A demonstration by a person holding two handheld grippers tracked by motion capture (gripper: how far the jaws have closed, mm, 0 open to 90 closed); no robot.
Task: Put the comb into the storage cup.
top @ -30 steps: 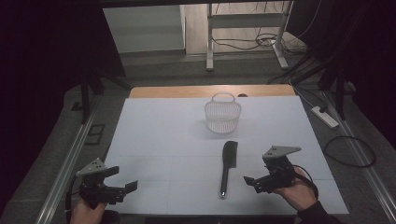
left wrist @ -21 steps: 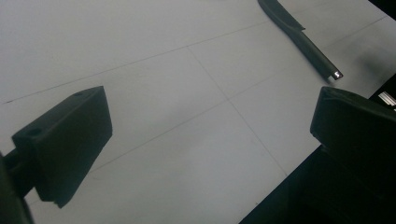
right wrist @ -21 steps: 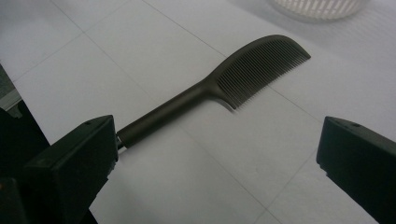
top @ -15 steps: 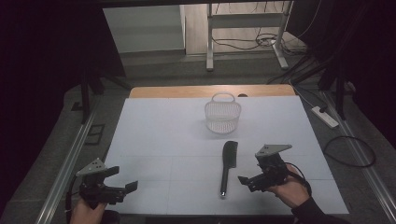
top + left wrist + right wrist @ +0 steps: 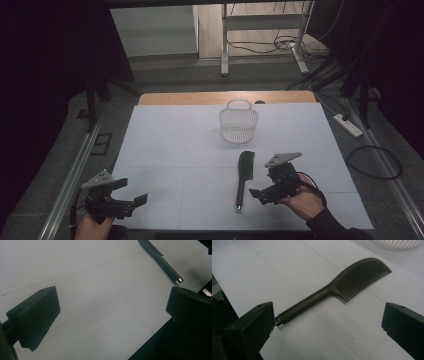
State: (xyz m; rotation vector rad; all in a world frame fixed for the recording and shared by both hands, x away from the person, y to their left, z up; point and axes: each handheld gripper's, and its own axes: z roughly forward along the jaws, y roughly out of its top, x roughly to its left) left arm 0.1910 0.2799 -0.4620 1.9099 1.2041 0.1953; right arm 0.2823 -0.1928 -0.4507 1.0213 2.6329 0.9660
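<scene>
At far left, near the front edge of the worktop (image 5: pixel 165 135): left tongs (image 5: pixel 131 194), held in a hand (image 5: pixel 92 227), jaws spread wide with nothing between them but bare white surface. Seen along those jaws in the left gripper view: only the gridded sheet, plus the handle end of the comb (image 5: pixel 160 258) well off toward the upper right.

Further right, about mid-width and toward the front: black comb (image 5: pixel 243 176) lying flat on the worktop, toothed head pointing away toward the basket, handle with its small silver cap pointing to the front edge. Touched by nothing.

Behind it, near the far half: white mesh basket (image 5: pixel 238 122), upright, handle raised, well apart from the comb.

Just right of the comb's handle: right tongs (image 5: pixel 257 196), in the other hand (image 5: pixel 302 202), released and gaping (no contact with the handle). In the right gripper view, comb (image 5: pixel 337 291) lying diagonally between the spread jaws, silver cap just beside the left one, teeth toward the basket rim (image 5: pixel 395 243) at top right.
</scene>
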